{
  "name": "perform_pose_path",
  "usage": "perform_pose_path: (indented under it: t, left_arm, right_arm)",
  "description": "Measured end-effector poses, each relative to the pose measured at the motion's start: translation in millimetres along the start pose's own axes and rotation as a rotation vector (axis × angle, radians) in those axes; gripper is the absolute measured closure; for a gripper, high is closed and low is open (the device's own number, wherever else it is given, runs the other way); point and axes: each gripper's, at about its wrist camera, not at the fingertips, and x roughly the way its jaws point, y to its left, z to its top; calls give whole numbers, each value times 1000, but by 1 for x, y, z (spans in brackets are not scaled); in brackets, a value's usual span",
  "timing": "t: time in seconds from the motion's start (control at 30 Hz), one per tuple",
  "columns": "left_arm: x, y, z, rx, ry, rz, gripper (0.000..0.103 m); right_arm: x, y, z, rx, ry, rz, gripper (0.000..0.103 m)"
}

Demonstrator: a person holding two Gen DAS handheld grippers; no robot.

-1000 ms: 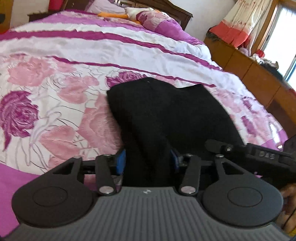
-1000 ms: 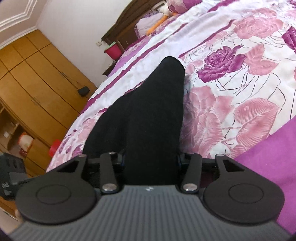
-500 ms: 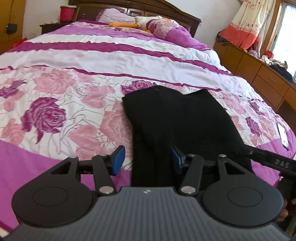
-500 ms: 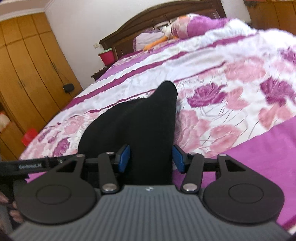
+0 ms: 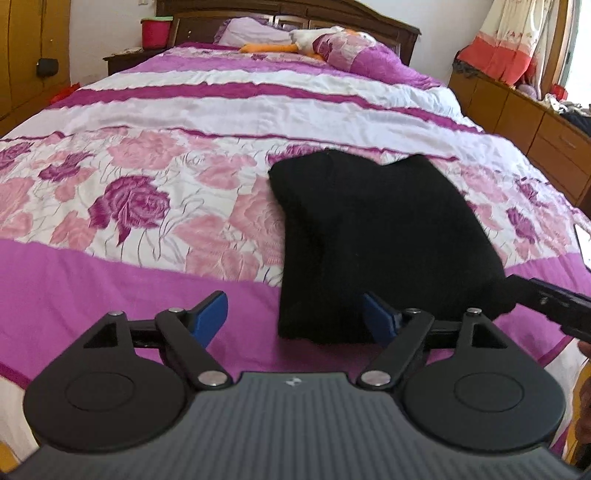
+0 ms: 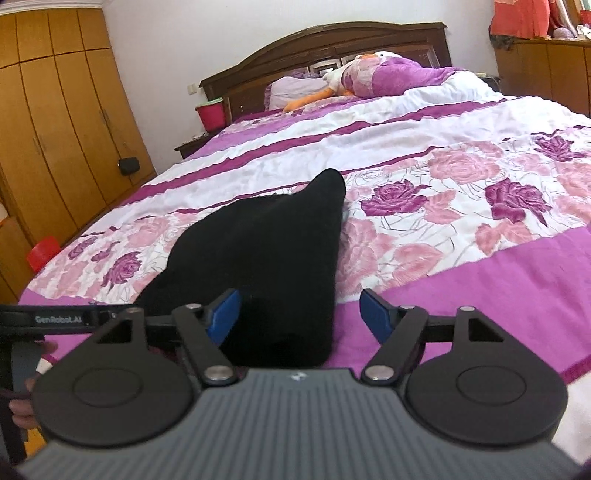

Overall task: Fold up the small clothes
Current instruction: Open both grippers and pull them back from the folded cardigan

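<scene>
A black garment (image 5: 373,229) lies folded on the floral bedspread (image 5: 147,192) near the bed's foot. My left gripper (image 5: 295,317) is open and holds nothing; the garment's near left edge lies between its blue pads (image 5: 210,314). In the right wrist view the same garment (image 6: 266,258) lies ahead. My right gripper (image 6: 299,314) is open and empty, with the garment's near right edge between its fingers (image 6: 373,314). Part of the right gripper shows at the right edge of the left wrist view (image 5: 554,302).
Pillows and a stuffed duck (image 6: 332,88) lie by the wooden headboard (image 6: 325,40). A wardrobe (image 6: 55,122) stands to the left, a low wooden cabinet (image 5: 524,110) to the right. A red bin (image 5: 155,31) sits on a nightstand.
Both grippers opened and let go of the black garment, then drew back toward the foot of the bed. The garment now lies flat on the bedspread.
</scene>
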Motion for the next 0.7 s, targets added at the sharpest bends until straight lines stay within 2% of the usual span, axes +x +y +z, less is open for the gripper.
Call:
perform_pose_path:
  t: [0.1, 0.2, 0.33, 0.47, 0.6, 0.7]
  left_arm:
    - [0, 2, -9, -26, 1, 11, 15]
    - [3, 2, -16, -47, 7, 20, 10]
    - [8, -5, -26, -24, 14, 49, 7]
    - [22, -12, -35, -17, 65, 39, 7]
    - [33, -18, -42, 12, 77, 72, 7]
    - [36, -21, -43, 18, 86, 87, 7]
  right_arm:
    - [-7, -1, -6, 0, -4, 4, 28]
    - [-11, -1, -12, -11, 0, -18, 15]
    - [-8, -1, -23, -29, 25, -68, 14]
    - [2, -1, -33, -61, 69, -134, 14]
    - [13, -3, -44, -66, 96, -153, 15]
    - [18, 2, -51, -114, 104, -177, 14]
